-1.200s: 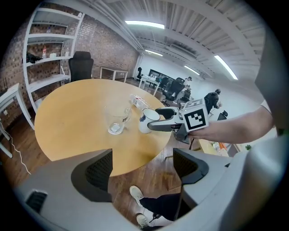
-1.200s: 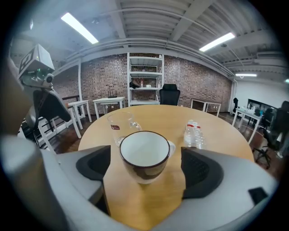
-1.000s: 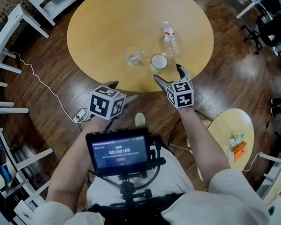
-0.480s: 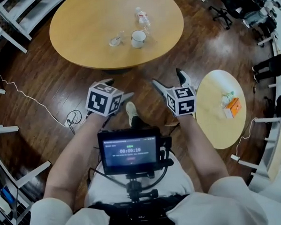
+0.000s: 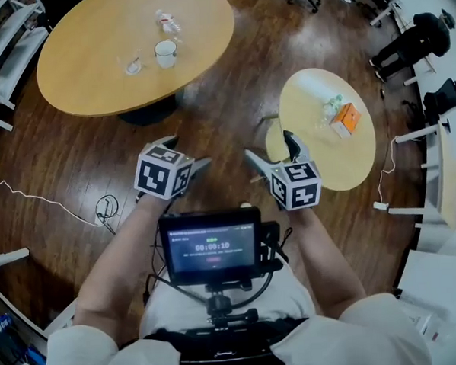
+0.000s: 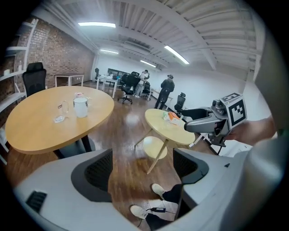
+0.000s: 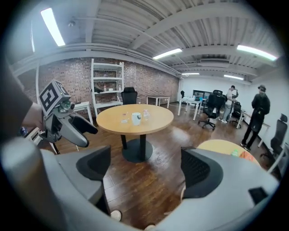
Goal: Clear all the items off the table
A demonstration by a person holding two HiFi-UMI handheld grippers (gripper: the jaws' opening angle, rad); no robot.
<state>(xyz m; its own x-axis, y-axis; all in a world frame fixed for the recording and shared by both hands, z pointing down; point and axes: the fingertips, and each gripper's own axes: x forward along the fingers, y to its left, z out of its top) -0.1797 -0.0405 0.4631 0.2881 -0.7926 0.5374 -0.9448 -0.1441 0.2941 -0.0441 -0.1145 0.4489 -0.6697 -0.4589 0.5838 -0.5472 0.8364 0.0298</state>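
A white mug (image 5: pixel 165 53), a clear glass (image 5: pixel 133 63) and a plastic bottle (image 5: pixel 168 21) stand on the big round wooden table (image 5: pixel 85 78) at the upper left. They also show in the right gripper view: mug (image 7: pixel 136 118), glass (image 7: pixel 123 118), bottle (image 7: pixel 145 114). My left gripper (image 5: pixel 187 151) and right gripper (image 5: pixel 272 149) hang over the wood floor, well clear of that table. Both are open with nothing between their jaws. In the left gripper view the left gripper (image 6: pixel 142 167) points at the floor beside the small table (image 6: pixel 169 131).
The small round side table (image 5: pixel 364 152) at the right carries an orange box (image 5: pixel 345 118) and a small green-and-white item (image 5: pixel 331 104). A cable (image 5: pixel 103 207) lies on the floor at the left. Office chairs and people (image 7: pixel 259 113) are at the far end of the room.
Both grippers have drawn back from the big table and swung right, toward the small side table. The big table has slid to the upper left of the head view. The jaws stand as wide as before.
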